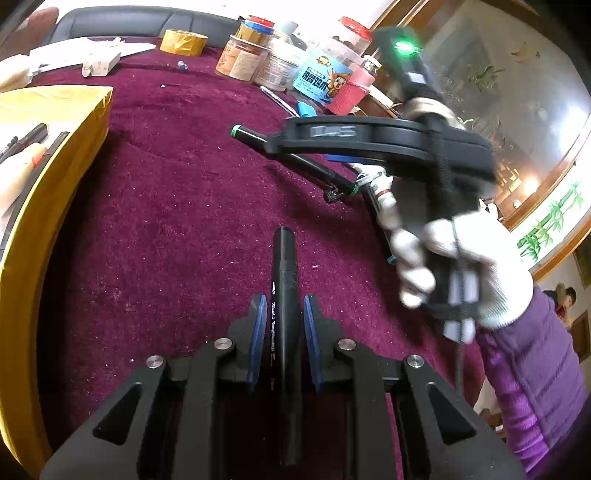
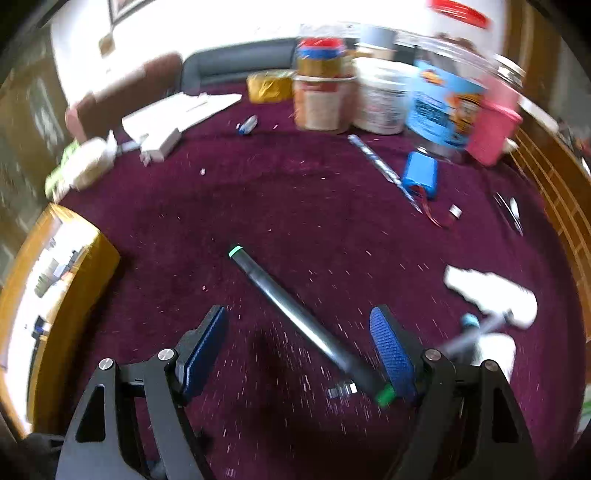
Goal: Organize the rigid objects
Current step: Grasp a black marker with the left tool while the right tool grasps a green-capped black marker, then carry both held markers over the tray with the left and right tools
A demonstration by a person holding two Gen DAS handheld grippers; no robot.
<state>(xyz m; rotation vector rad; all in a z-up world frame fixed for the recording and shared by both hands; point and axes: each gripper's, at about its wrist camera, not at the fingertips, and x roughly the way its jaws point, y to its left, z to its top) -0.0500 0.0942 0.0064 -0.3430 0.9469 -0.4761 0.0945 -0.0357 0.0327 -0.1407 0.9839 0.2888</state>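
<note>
Right wrist view: blurred jars (image 2: 384, 96)

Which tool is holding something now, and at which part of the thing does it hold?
The left tool holds a black marker around its middle, its end sticking out ahead. The right tool is open over a green-ended marker and holds nothing.

Maroon cloth (image 1: 177, 206); black sofa (image 1: 125, 22) behind; bamboo painting (image 1: 550, 221) on wall.
</note>
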